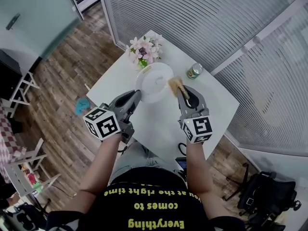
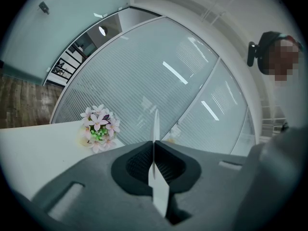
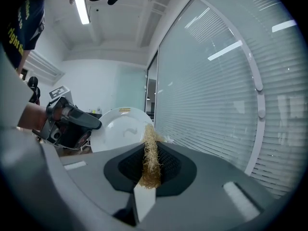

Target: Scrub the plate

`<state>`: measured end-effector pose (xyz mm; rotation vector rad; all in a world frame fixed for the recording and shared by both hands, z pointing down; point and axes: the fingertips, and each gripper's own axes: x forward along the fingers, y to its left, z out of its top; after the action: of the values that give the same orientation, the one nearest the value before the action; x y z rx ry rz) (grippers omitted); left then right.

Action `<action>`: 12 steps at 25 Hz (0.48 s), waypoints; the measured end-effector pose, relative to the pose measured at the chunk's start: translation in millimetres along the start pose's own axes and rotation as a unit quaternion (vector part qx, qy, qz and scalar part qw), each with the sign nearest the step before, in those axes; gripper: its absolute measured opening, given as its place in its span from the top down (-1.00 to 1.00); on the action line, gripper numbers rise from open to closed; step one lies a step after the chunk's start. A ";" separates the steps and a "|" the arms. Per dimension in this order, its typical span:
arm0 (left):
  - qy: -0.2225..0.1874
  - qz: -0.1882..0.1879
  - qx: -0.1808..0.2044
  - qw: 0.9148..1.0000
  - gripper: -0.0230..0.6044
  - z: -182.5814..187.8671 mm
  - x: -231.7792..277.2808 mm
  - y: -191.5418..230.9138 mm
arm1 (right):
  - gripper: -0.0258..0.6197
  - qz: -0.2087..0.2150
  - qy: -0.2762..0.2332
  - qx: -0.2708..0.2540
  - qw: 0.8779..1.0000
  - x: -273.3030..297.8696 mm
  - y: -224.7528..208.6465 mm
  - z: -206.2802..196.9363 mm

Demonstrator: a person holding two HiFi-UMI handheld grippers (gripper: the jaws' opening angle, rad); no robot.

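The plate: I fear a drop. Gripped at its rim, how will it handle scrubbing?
Probably stiff: the plate shows no sag, held by its edge. Its glossy white surface suggests slippery and breakable. Pinched by the left tool alone, it may pivot when pushed.

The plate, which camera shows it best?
The head view: nearly the whole round plate shows, gripped at its rim by the left gripper. The right gripper view shows its face partly behind the scrubber; the left gripper view only its thin edge.
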<state>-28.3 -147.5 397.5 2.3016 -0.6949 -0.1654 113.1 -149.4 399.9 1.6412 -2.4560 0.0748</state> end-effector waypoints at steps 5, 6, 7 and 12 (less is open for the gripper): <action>0.000 0.002 0.001 1.000 0.90 0.4 1.1 0.6 | 0.80 0.021 0.005 0.001 1.000 1.5 16.4 -5.0; 0.000 0.002 0.001 1.000 0.90 0.4 1.3 1.1 | 0.80 0.027 0.007 0.001 1.000 2.2 20.8 -6.3; 0.000 0.004 0.001 1.000 0.90 0.8 1.3 1.3 | 0.80 0.033 0.008 0.000 0.999 2.8 25.5 -7.3; -0.001 0.005 0.003 1.000 0.90 2.6 1.8 2.8 | 0.80 0.059 0.012 -0.001 0.998 4.7 45.1 -9.0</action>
<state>-28.8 -151.7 397.6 2.3039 -0.7080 -0.1616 71.1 -134.9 412.4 1.4837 -2.5332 0.1071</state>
